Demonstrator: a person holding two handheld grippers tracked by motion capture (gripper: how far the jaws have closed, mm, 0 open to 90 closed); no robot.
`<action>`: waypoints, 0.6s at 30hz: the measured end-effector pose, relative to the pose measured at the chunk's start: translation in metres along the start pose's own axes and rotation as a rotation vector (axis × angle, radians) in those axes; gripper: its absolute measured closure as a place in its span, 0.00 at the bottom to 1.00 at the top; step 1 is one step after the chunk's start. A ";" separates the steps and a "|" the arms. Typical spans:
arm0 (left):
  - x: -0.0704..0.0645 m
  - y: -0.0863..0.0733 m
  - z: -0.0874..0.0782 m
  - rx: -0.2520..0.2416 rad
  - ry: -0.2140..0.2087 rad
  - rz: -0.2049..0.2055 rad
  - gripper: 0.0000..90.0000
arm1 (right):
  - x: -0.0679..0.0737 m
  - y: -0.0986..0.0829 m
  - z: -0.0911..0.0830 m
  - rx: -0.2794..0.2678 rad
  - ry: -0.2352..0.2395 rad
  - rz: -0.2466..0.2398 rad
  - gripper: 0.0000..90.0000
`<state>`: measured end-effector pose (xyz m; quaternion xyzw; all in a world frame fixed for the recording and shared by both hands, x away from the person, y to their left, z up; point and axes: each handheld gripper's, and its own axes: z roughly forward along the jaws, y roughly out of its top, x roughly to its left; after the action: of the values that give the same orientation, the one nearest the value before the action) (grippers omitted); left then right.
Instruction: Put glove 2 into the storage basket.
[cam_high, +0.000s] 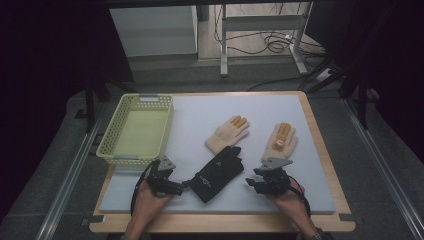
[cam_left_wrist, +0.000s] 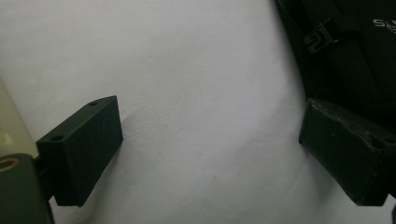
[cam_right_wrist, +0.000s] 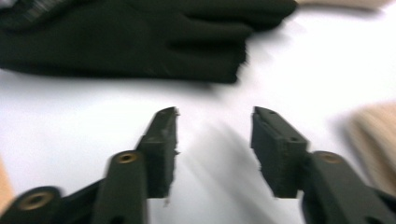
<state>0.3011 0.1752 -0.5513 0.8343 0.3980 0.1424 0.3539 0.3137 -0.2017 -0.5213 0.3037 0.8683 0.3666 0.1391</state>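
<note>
White mat (cam_high: 260, 107): black glove (cam_high: 218, 174) btwn both grippers, outside their open fingers (cam_left_wrist: 84, 149).

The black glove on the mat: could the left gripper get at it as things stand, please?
Probably yes. The left gripper is open beside the cuff of the black glove, with bare white mat between its jaws and nothing in the way.

Matt black fabric glove (cam_high: 217, 173) on smooth pale-grey mat (cam_high: 200, 120)

Left gripper (cam_high: 181, 188): we held it low at the near left, jaws wide apart, pointing right.
Right gripper (cam_high: 248, 181): we held it near right, jaws parted, pointing left.
</note>
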 end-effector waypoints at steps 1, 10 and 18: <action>0.000 0.000 0.000 0.000 0.000 0.000 0.07 | -0.002 -0.003 -0.001 0.000 -0.011 0.002 0.50; 0.000 0.000 0.000 0.004 -0.001 0.001 0.07 | -0.014 -0.015 0.001 -0.009 -0.030 0.007 0.30; 0.009 -0.002 -0.007 -0.001 -0.038 -0.010 0.13 | -0.013 -0.016 0.001 -0.009 -0.038 0.008 0.28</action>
<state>0.3020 0.1860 -0.5485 0.8347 0.3951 0.1249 0.3626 0.3179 -0.2179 -0.5332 0.3136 0.8626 0.3652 0.1556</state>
